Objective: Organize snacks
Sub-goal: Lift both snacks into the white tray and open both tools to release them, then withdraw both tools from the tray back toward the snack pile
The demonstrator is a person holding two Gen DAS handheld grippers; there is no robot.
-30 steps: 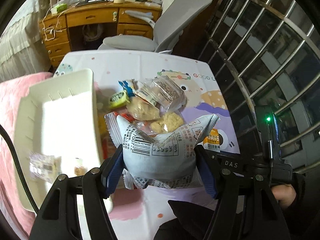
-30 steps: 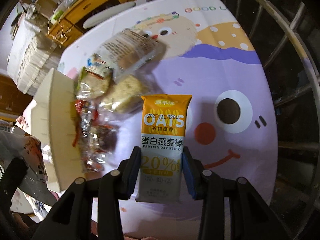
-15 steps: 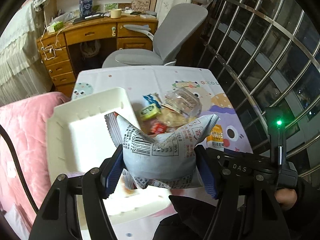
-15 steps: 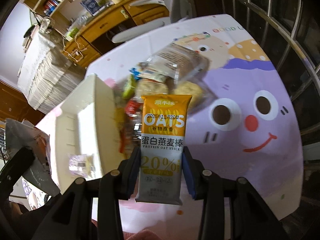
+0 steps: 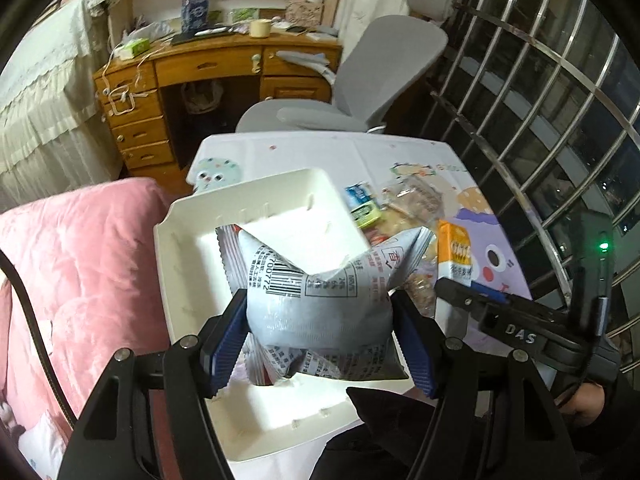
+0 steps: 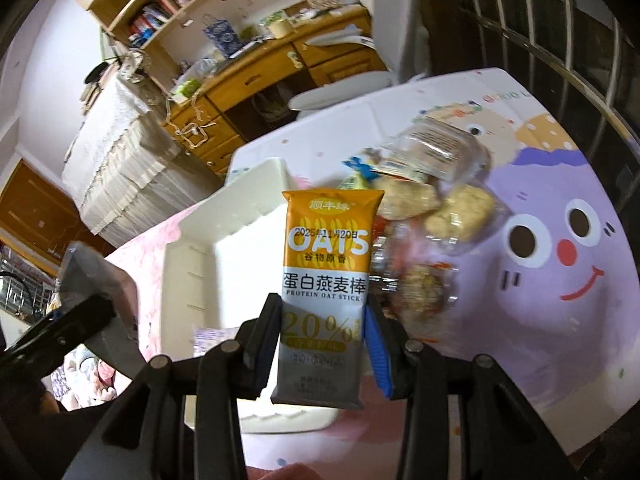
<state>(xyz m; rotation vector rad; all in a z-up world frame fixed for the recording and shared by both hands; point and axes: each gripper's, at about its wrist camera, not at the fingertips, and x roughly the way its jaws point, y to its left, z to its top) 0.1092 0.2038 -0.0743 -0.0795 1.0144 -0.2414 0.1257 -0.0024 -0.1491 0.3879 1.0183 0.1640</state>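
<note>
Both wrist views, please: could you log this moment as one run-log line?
left tongs: shut on grey pouch, over white tray | right tongs: shut on oat bar | loose snacks: on table

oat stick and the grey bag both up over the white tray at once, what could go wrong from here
The left gripper pinches the puffy grey bag hard, so it might burst or squirt out. The oat stick is held only near its lower end by the right gripper and could swing and miss the white tray.
</note>
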